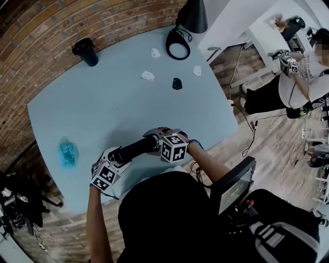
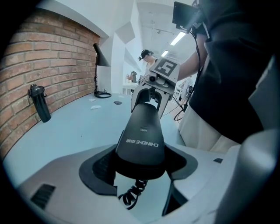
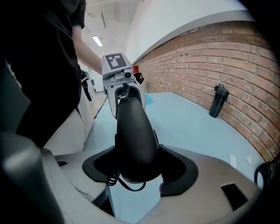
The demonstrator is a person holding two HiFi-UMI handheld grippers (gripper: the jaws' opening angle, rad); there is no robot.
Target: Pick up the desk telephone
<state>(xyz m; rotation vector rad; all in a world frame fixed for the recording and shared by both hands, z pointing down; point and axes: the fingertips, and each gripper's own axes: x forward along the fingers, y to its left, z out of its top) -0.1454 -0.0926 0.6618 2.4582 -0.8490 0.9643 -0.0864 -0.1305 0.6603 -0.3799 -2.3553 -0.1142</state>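
Telephone handset (image 1: 134, 148): one, black, held at the near edge of the table (image 1: 103, 108).
Grippers: two. The left gripper (image 1: 119, 155) is clamped on its left end and the right gripper (image 1: 157, 142) on its right end.
Far side: one bottle (image 1: 86, 51), one lamp (image 1: 181, 36), three white bits (image 1: 148, 76).

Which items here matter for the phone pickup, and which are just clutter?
In the job: telephone handset, left gripper and right gripper, each shut on one end.
Lying about: black bottle, desk lamp, blue crumpled object, white bits, small black piece.
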